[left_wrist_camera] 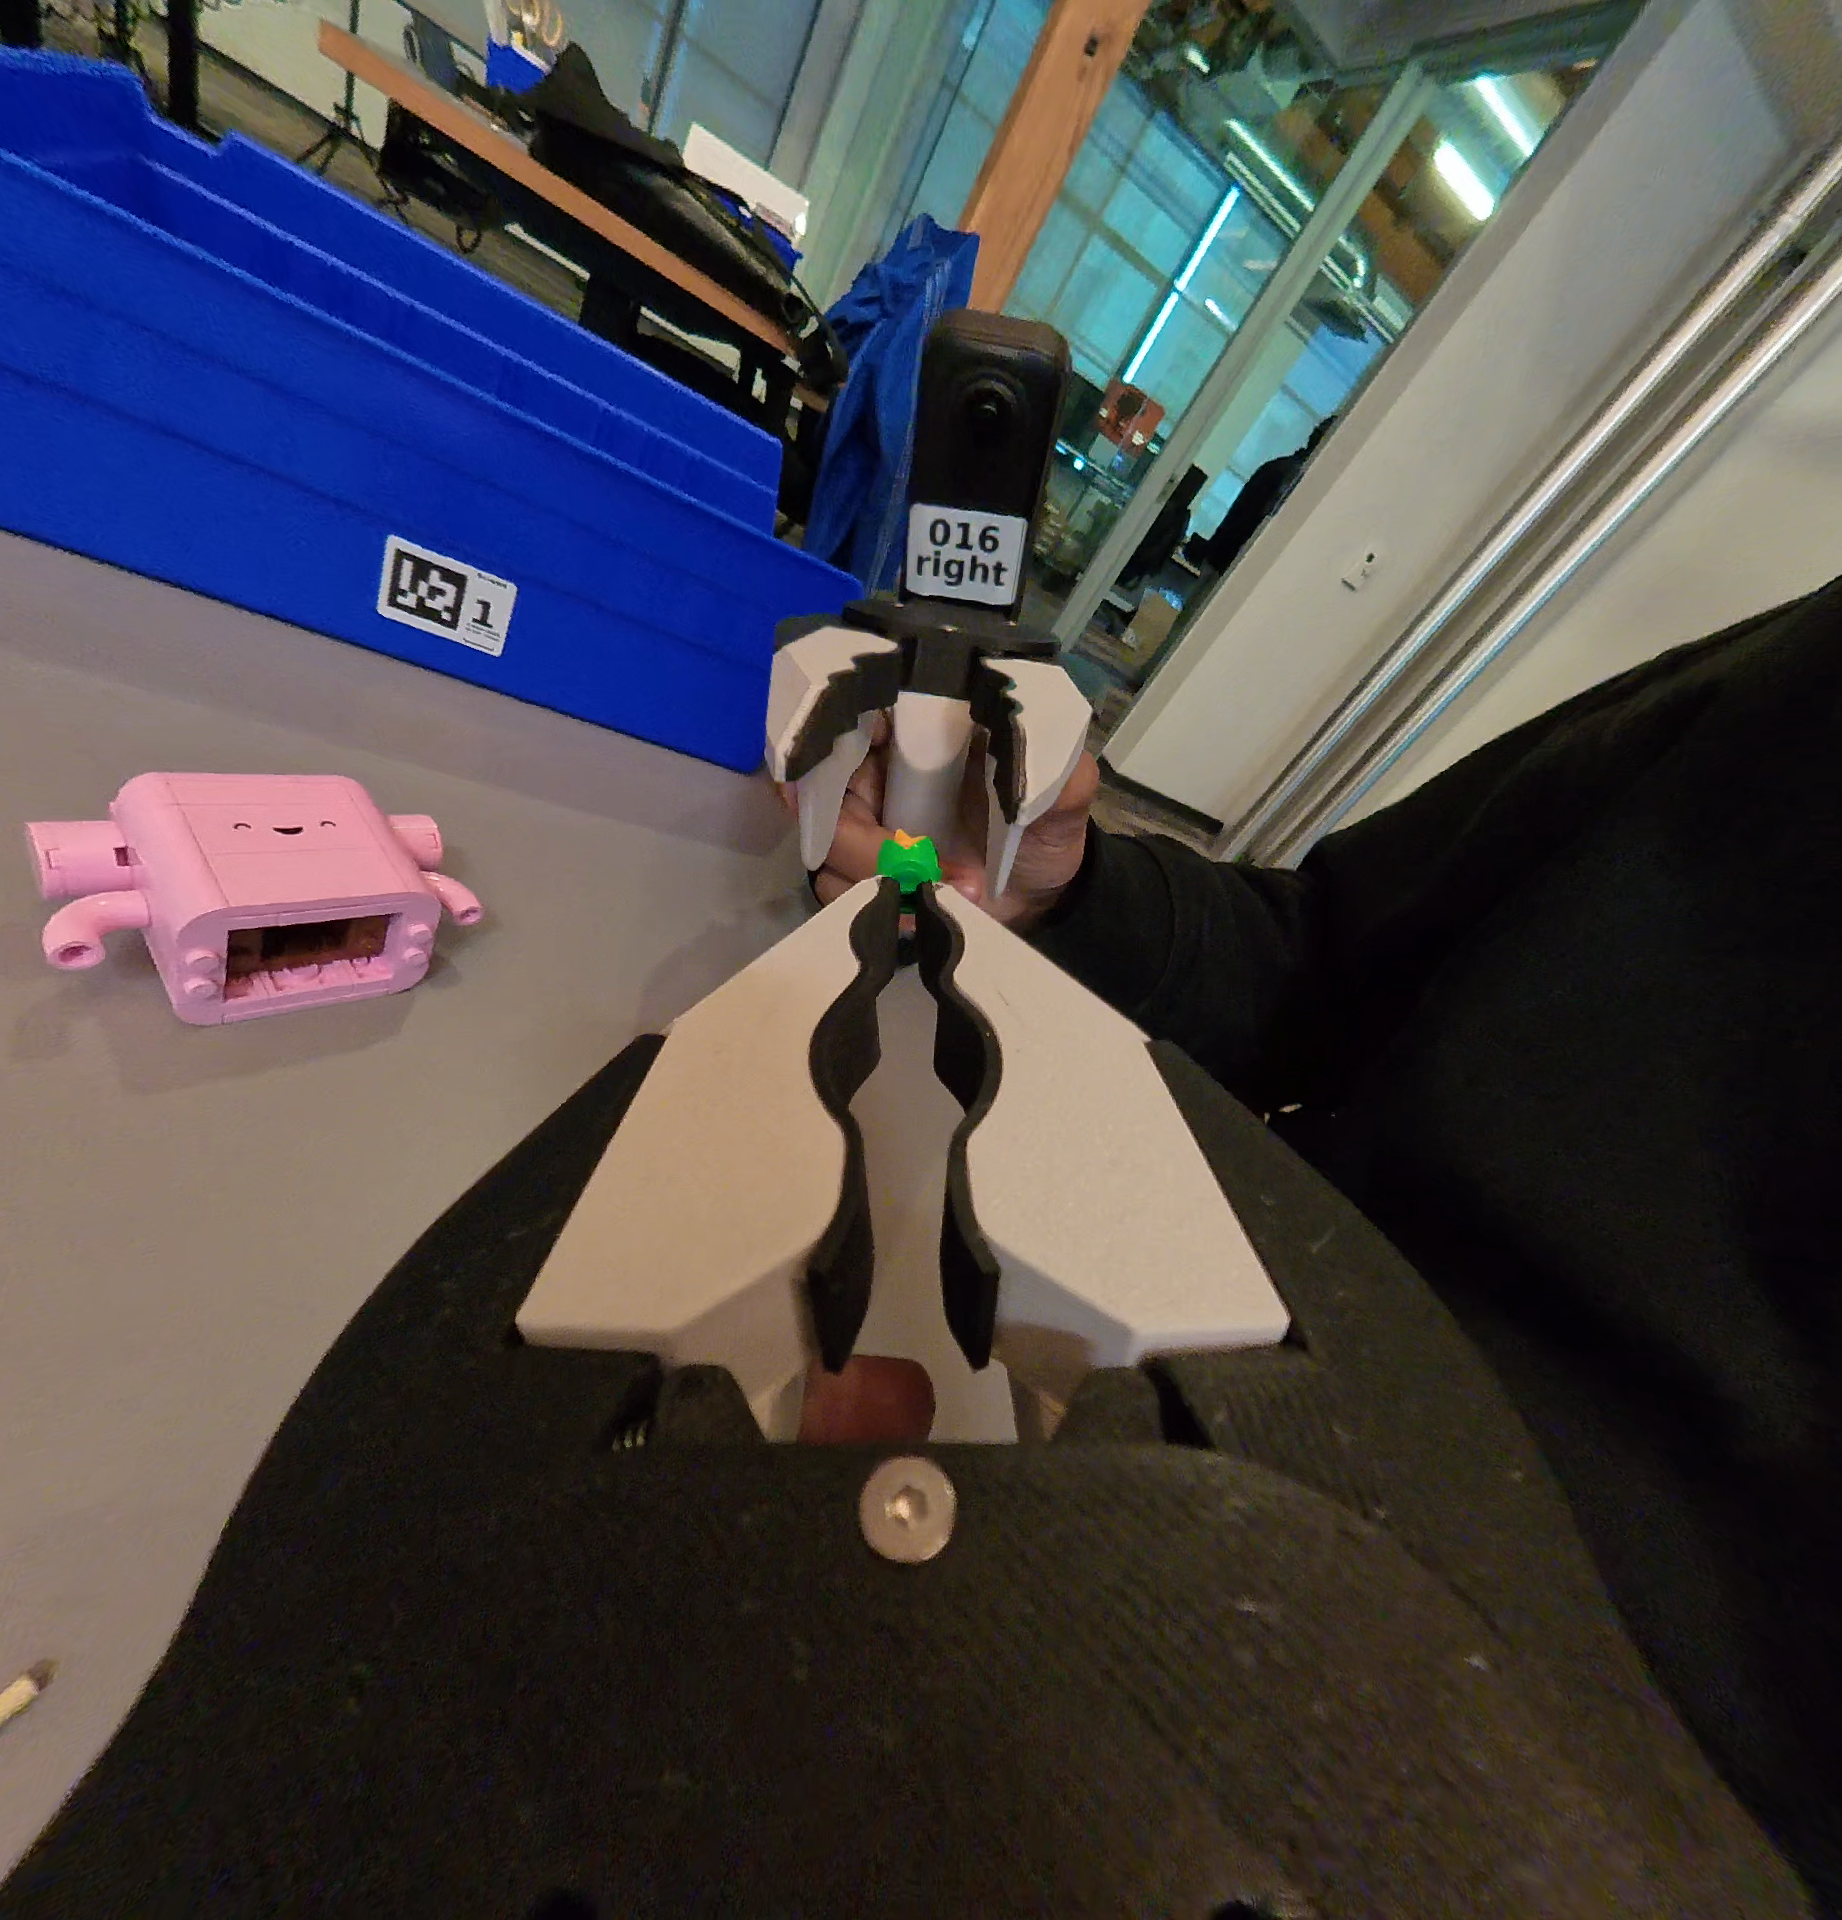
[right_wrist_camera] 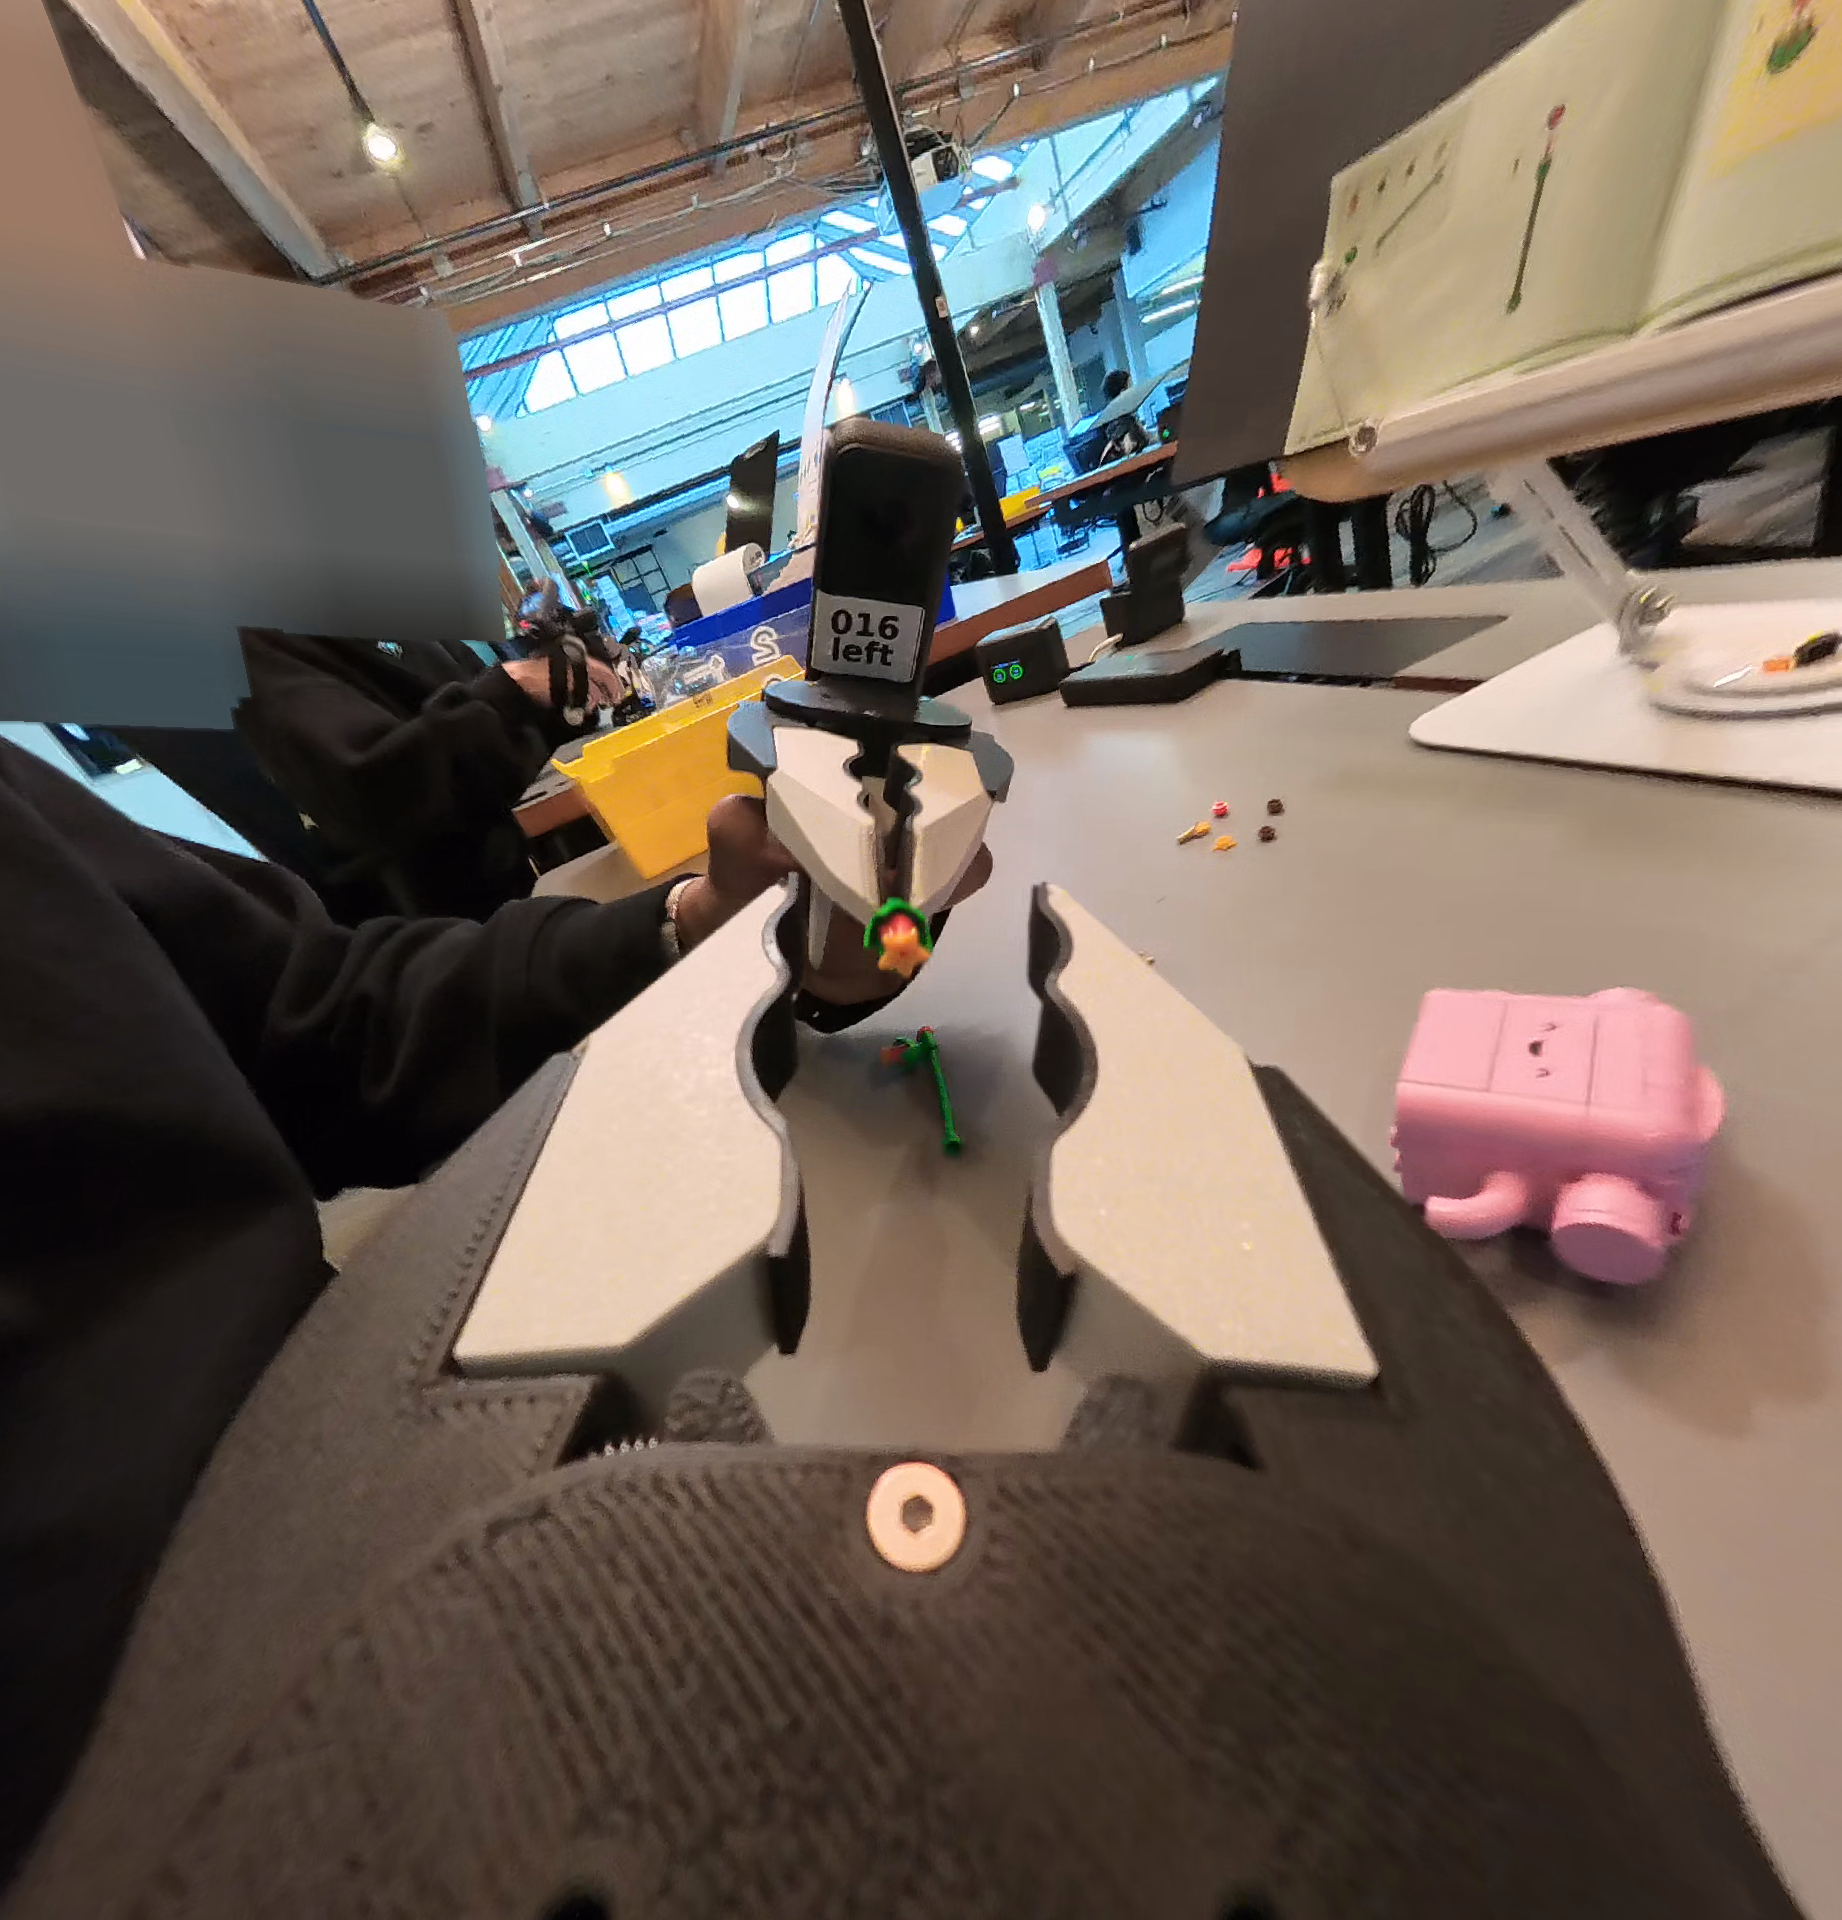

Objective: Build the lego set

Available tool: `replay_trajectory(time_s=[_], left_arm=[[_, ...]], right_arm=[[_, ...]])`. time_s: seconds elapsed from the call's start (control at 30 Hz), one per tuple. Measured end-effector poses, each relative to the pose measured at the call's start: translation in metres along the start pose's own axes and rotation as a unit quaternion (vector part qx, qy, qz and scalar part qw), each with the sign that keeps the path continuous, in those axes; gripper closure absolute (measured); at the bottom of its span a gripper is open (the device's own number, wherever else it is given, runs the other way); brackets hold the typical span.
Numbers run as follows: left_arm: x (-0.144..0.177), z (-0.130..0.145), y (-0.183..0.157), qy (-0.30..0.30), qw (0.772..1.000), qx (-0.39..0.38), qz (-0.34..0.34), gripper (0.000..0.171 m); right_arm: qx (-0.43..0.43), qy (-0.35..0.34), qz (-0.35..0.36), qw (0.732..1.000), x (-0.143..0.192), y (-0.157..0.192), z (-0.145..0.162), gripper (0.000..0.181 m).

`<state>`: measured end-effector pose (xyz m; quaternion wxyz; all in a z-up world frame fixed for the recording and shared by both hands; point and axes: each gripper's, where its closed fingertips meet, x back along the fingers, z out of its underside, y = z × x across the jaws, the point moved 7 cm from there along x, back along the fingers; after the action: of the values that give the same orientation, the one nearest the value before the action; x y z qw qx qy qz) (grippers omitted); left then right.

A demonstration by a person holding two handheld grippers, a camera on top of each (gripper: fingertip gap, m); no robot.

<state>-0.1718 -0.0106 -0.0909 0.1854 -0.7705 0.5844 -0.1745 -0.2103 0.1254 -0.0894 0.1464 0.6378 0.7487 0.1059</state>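
Blue bins (left_wrist_camera: 356, 416) (stacked), yellow bin (right_wrist_camera: 652, 795) beyond.

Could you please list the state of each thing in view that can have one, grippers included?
left gripper: shut on the small green flower piece.
small green flower piece: held off the table, orange tip outward.
right gripper: open, holding nothing.
green stem: lying flat on the table.
pink lego model: resting on the table, one end open.
instruction booklet: open on its stand.
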Motion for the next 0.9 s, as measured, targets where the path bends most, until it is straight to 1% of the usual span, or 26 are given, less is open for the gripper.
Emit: replay_trajectory(time_s=[0.17, 0.37, 0.53, 0.67, 0.77, 0.83, 0.9], left_arm=[[0.0015, -0.0012, -0.0009, -0.006, 1.000, -0.006, 0.002, 0.171], [-0.0003, -0.0008, -0.0034, -0.002, 1.000, -0.011, 0.009, 0.171], [-0.0012, -0.0004, -0.0040, 0.000, 1.000, -0.009, 0.013, 0.171], [-0.0021, 0.0008, -0.0039, 0.013, 1.000, -0.010, 0.006, 0.171], [-0.0026, 0.0006, -0.0040, 0.008, 1.000, -0.005, 0.008, 0.171], [-0.0030, 0.0026, -0.0032, 0.024, 1.000, -0.009, -0.001, 0.171], [-0.0032, 0.0028, -0.0031, 0.025, 1.000, -0.010, -0.004, 0.171]], right_arm=[[0.013, 0.027, -0.007, 1.000, -0.0053, 0.0033, 0.0055, 0.143], [0.033, 0.032, -0.001, 0.999, -0.0070, 0.0073, 0.0062, 0.169], [0.037, 0.042, -0.001, 0.998, -0.0056, 0.0085, 0.0055, 0.171], [0.036, 0.060, 0.003, 0.998, -0.0056, 0.0086, 0.0065, 0.171], [0.030, 0.061, 0.001, 0.998, -0.0055, 0.0085, 0.0061, 0.172], [0.036, 0.078, 0.007, 0.996, -0.0058, 0.0076, 0.0085, 0.173], [0.032, 0.074, 0.005, 0.997, -0.0058, 0.0078, 0.0079, 0.173]])
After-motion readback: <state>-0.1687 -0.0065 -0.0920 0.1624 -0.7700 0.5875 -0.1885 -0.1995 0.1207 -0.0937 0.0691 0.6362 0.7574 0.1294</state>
